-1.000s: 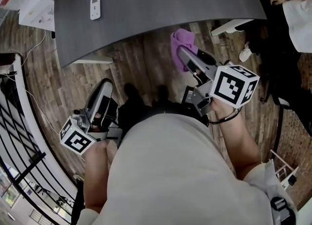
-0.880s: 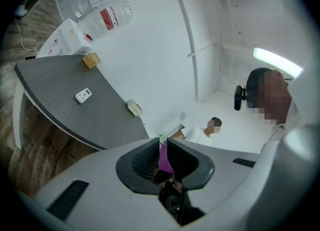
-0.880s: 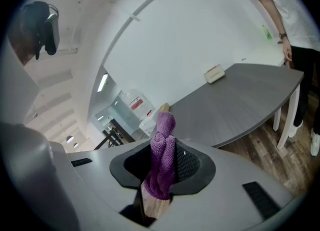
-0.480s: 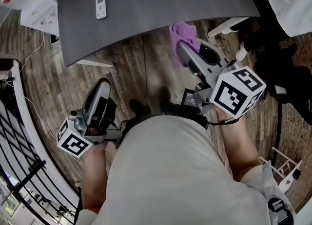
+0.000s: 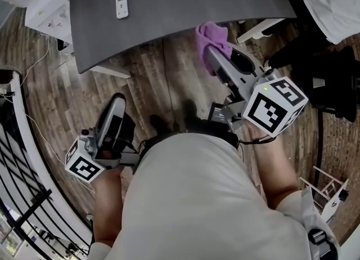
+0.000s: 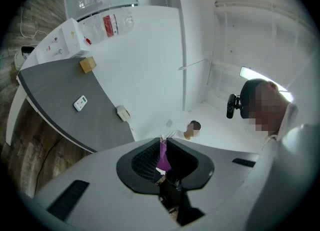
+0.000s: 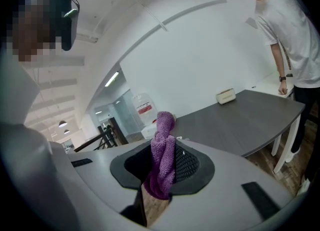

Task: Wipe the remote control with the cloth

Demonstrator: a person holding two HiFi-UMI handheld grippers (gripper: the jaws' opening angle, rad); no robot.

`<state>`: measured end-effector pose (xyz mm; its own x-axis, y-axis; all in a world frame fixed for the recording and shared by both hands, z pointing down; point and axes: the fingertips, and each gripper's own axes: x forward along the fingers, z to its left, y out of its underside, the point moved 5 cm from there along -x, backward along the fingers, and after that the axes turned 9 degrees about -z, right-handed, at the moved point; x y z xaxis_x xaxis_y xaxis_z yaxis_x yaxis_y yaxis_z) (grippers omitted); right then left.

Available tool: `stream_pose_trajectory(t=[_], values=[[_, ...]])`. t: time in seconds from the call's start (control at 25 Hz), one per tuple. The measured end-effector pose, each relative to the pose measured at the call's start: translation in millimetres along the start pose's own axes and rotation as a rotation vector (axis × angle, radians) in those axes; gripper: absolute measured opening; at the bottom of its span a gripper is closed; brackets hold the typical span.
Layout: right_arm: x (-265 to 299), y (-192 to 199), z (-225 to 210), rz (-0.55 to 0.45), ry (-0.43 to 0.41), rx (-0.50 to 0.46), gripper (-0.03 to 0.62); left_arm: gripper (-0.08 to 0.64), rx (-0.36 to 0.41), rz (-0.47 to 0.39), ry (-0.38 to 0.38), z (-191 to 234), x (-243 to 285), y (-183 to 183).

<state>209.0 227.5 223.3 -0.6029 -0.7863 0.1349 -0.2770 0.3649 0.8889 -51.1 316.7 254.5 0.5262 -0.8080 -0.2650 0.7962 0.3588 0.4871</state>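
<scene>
A white remote control point(image 5: 121, 5) lies on the far left part of the dark grey table point(image 5: 185, 0); the left gripper view also shows the remote point(image 6: 80, 103). My right gripper point(image 5: 209, 55) is shut on a purple cloth point(image 5: 211, 38), held just short of the table's near edge. In the right gripper view the cloth point(image 7: 162, 157) hangs bunched between the jaws of the right gripper point(image 7: 162, 147). My left gripper point(image 5: 117, 100) hangs low over the wooden floor, shut and empty. In its own view the left gripper point(image 6: 164, 142) shows only a thin slit.
A small brown box point(image 6: 87, 64) and a beige block point(image 6: 122, 113) sit on the table. White cartons point(image 5: 39, 3) stand left of it. A person in a white shirt point(image 5: 332, 0) leans at the table's right end. A black railing point(image 5: 17, 157) runs along the left.
Both grippers have risen a little and come nearer the table. The cloth stays in the right gripper, which has rolled somewhat. The person at the right has shifted.
</scene>
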Motion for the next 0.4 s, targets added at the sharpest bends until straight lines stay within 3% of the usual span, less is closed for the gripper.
stream_pose_trajectory(t=[0.4], values=[[-4.0,-1.6,2.4,-0.007,0.025,-0.021,0.095,0.043,-0.022,0.022,0.029,2.3,7.7,0.9]])
